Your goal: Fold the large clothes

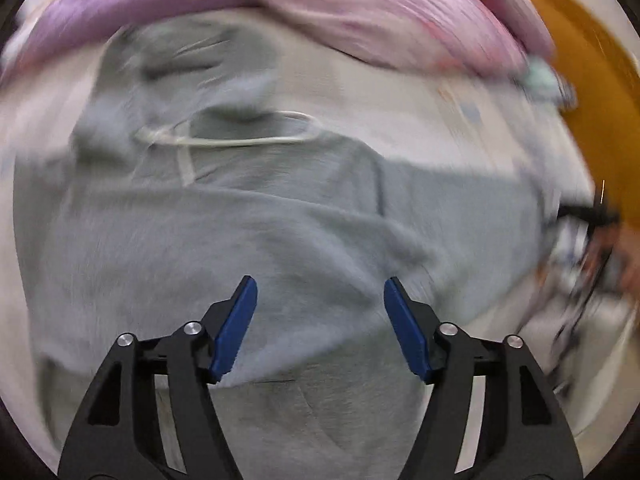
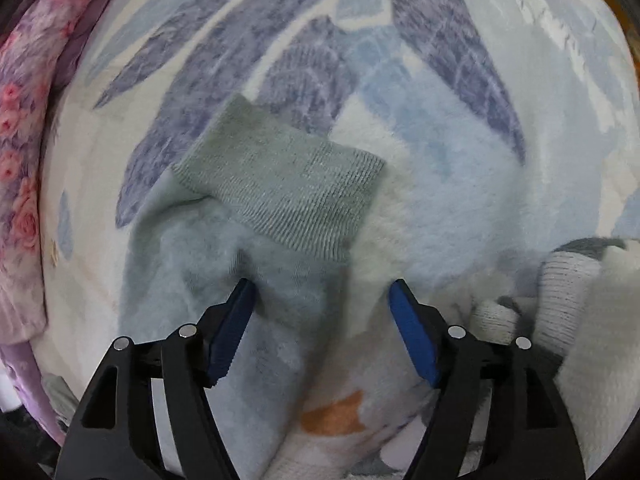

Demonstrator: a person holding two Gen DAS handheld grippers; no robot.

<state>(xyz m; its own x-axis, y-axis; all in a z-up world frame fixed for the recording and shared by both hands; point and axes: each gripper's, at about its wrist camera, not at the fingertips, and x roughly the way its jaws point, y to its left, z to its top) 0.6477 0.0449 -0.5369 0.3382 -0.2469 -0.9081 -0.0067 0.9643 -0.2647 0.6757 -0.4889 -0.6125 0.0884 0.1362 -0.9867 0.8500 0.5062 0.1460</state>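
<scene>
The left gripper [image 1: 320, 292] hangs over a grey sweatshirt [image 1: 240, 240] with its blue-padded jaws spread wide and nothing between them. The sweatshirt lies spread across a pale patterned blanket [image 1: 460, 120], its neckline toward the far side, where a white drawstring [image 1: 240, 140] curves across the collar. One layer of the grey cloth is doubled over itself, and the fold's edge runs just under the fingertips. Much of this view is smeared with motion blur, so finer detail is hard to make out. Beyond the collar a heap of pink and purple fabric [image 1: 360, 12] lies along the far edge of the blanket, and an orange-brown surface [image 1: 592, 100] shows off to the right. The right gripper [image 2: 322, 292] is also wide apart and holds nothing; it sits over one sleeve [image 2: 224, 292] of the same garment. The sleeve's ribbed cuff [image 2: 288, 192] lies flat on the fuzzy blanket [image 2: 440, 200], which here shows large blue and violet leaf shapes. The left fingertip [image 2: 240, 300] looks to be at or just touching the sleeve, while the right one stands over bare blanket. A floral pink cloth [image 2: 20, 140] borders the left edge, and some bundled white and grey knitwear [image 2: 560, 300] sits at the lower right.
</scene>
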